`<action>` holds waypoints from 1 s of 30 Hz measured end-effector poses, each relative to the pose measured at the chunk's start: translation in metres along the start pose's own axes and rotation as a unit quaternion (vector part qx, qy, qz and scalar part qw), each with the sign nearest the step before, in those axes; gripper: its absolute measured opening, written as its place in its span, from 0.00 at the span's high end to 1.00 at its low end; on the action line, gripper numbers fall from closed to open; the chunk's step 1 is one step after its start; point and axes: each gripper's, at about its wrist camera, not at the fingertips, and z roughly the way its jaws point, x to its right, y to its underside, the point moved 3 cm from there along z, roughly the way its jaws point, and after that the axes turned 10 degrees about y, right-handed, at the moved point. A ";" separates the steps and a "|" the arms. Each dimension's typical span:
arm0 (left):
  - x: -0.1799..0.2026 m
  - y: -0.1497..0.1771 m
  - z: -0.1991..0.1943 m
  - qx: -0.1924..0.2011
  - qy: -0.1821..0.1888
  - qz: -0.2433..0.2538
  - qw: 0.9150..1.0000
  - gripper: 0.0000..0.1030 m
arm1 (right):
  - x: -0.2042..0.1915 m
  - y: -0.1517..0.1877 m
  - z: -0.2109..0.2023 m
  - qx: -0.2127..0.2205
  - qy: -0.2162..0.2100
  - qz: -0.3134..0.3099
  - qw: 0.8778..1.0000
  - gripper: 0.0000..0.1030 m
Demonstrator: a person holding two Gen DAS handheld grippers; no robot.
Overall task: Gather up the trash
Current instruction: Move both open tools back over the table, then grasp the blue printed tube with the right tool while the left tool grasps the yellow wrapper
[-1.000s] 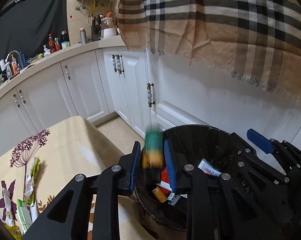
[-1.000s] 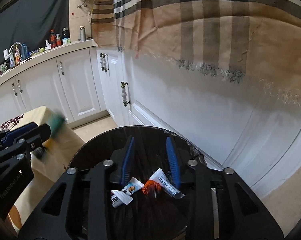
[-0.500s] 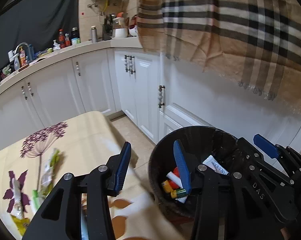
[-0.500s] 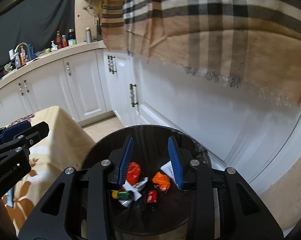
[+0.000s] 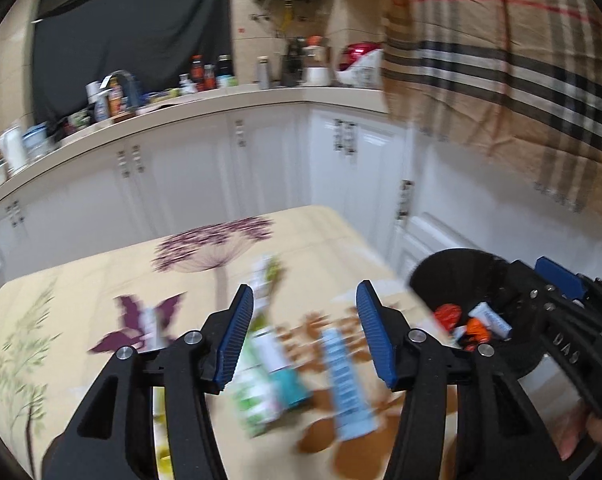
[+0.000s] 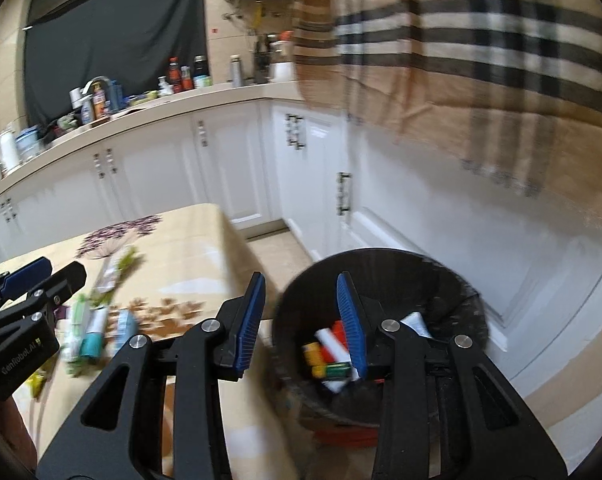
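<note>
Lying lengthwise away from the camera, a blue tube [image 5: 347, 384] sits beneath the left gripper's [image 5: 307, 334] opening, empty fingers.

Each tool [image 5: 305, 334] has black skeletal arms with silver screws, ribbed blue pads [image 6: 351, 320] and white lettering.

Even indoor light fills both fisheye views; edges bow and darken, and packets on the table [image 5: 81, 300] smear with motion blur.

Both wrist views look downward, sharing table [image 5: 101, 280] and bin [image 6: 453, 280].
</note>
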 end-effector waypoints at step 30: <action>-0.159 0.073 -0.067 -0.043 -0.112 -0.118 0.986 0.44 | -0.139 0.042 0.014 -0.124 -0.074 -0.106 0.984 0.65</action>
